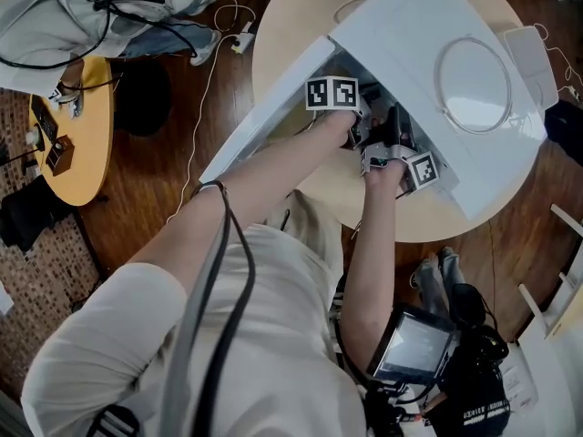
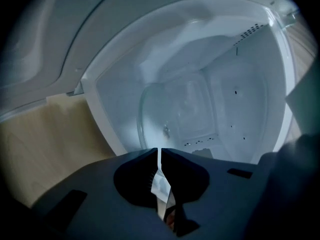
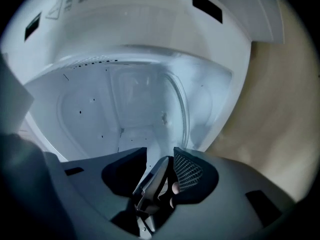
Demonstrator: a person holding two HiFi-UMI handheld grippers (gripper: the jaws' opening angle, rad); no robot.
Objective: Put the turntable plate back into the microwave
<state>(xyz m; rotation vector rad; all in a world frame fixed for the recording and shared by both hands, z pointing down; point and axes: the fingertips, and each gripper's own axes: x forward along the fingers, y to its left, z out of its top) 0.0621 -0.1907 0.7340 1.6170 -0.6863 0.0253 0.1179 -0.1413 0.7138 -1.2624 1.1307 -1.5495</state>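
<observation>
A white microwave [image 1: 410, 35] stands on a round wooden table [image 1: 291, 25] with its door [image 1: 264, 107] swung open. Both grippers reach into its mouth, turned on their sides. The clear glass turntable plate [image 2: 175, 114] lies low in the cavity, its hub showing in both gripper views. My left gripper [image 2: 159, 151] is shut, its tips right at the plate's near rim; whether they pinch the rim I cannot tell. My right gripper [image 3: 161, 151] stands open, the plate [image 3: 172, 104] just beyond its tips, nothing pressed between its pads. In the head view the left gripper [image 1: 363, 121] and right gripper [image 1: 390, 135] sit close together.
A pale round ring [image 1: 474, 85] lies on top of the microwave. The cavity walls [image 2: 240, 99] close in around both grippers. On the floor are a small wooden table [image 1: 77, 135], cables [image 1: 205, 89] and a screen device [image 1: 414, 346].
</observation>
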